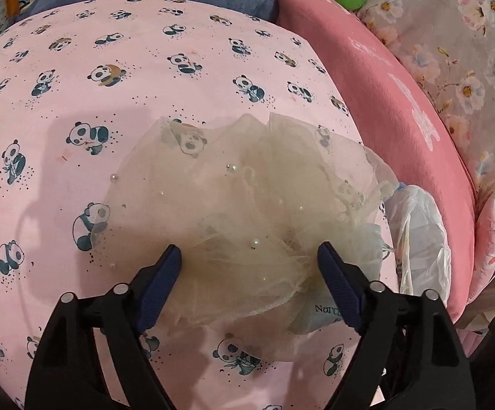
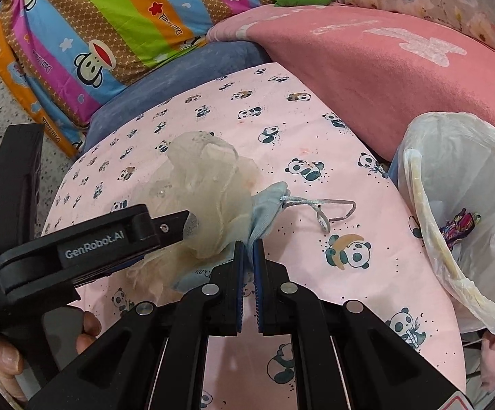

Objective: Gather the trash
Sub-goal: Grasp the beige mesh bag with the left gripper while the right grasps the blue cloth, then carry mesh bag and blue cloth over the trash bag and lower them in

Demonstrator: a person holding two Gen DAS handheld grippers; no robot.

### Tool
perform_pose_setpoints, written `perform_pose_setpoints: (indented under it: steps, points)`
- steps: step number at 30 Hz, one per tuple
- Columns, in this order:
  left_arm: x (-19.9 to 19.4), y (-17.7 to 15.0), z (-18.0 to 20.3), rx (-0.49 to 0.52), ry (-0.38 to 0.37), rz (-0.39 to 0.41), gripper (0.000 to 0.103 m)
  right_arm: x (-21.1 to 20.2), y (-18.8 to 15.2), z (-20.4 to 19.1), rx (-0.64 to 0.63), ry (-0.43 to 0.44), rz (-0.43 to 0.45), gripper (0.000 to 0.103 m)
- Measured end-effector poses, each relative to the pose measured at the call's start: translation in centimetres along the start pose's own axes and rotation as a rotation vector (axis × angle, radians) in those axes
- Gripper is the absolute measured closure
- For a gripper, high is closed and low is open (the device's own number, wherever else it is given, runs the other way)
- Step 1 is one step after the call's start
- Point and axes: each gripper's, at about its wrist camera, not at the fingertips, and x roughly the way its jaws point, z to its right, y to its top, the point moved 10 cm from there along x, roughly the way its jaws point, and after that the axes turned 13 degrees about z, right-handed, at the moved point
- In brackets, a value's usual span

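Tulle, feather-light and floppy, lies bunched on the panda-print bed sheet; left tool straddles it, jaws apart, best biting the gathered middle. Right tool pinches the pale blue bag. Beyond waits the lined bin.

One tulle bundle, one blue pouch, one lined bin, perhaps four cushions.
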Motion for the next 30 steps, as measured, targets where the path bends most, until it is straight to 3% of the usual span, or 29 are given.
perform_pose_setpoints:
  steps: [1,3,4,11,17,24,30]
  points:
    - [0.1,-0.1,0.1,0.015,0.000,0.001,0.049,0.0,0.0,-0.1,0.000,0.001,-0.001,0.097]
    - [0.0,-0.3,0.1,0.036,-0.012,-0.012,0.090,0.0,0.0,0.0,0.000,0.001,0.000,0.097]
    - [0.0,-0.4,0.0,0.029,-0.017,-0.021,0.094,-0.1,0.0,0.0,0.001,0.002,0.001,0.097]
    - [-4.2,2.3,-0.1,0.033,-0.011,0.097,0.096,-1.8,1.6,0.4,0.007,0.004,0.048,0.097]
    - [-8.1,4.6,2.1,0.061,-0.039,0.181,0.096,-4.4,3.8,1.6,0.026,-0.005,0.116,0.097]
    - [-10.2,5.6,6.5,0.117,-0.079,0.223,0.096,-7.5,6.1,4.4,0.054,-0.034,0.191,0.097]
    - [-10.3,5.3,10.4,0.167,-0.111,0.225,0.096,-10.1,7.9,9.0,0.111,-0.088,0.253,0.097]
